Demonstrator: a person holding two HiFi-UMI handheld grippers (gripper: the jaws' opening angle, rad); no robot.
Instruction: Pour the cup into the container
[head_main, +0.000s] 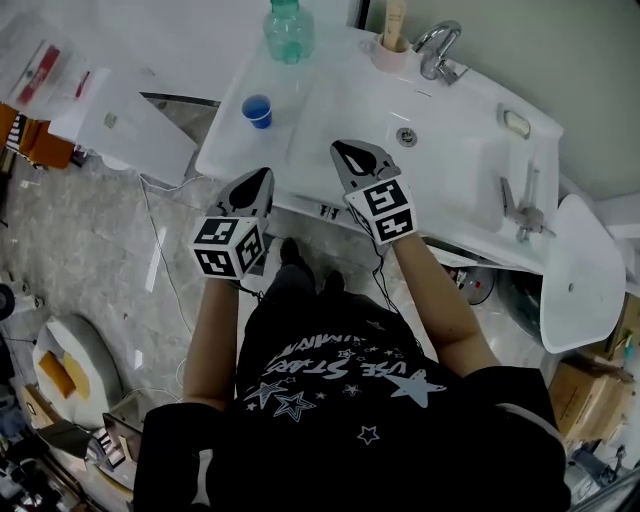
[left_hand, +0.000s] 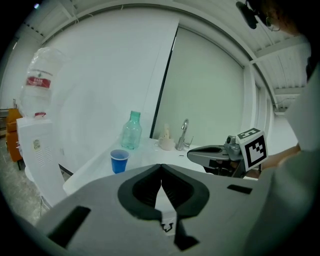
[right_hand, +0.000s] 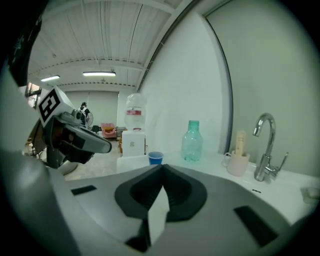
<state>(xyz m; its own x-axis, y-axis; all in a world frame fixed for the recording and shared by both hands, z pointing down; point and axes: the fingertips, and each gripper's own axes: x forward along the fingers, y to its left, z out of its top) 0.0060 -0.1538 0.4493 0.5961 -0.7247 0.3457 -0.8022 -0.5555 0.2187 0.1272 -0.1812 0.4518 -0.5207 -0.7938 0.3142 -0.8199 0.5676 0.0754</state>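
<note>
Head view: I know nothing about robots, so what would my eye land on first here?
Probably the two grey tools with black-and-white marker cubes: the left gripper and the right gripper, both shut and empty, side by side at the near edge of the white sink counter. Next, the small blue cup stands alone on the counter's left part, with a green plastic bottle further back.

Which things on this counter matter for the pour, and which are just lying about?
For the job: blue cup; green bottle, likely the container.
Lying about: pink mug; faucet; water dispenser.
</note>
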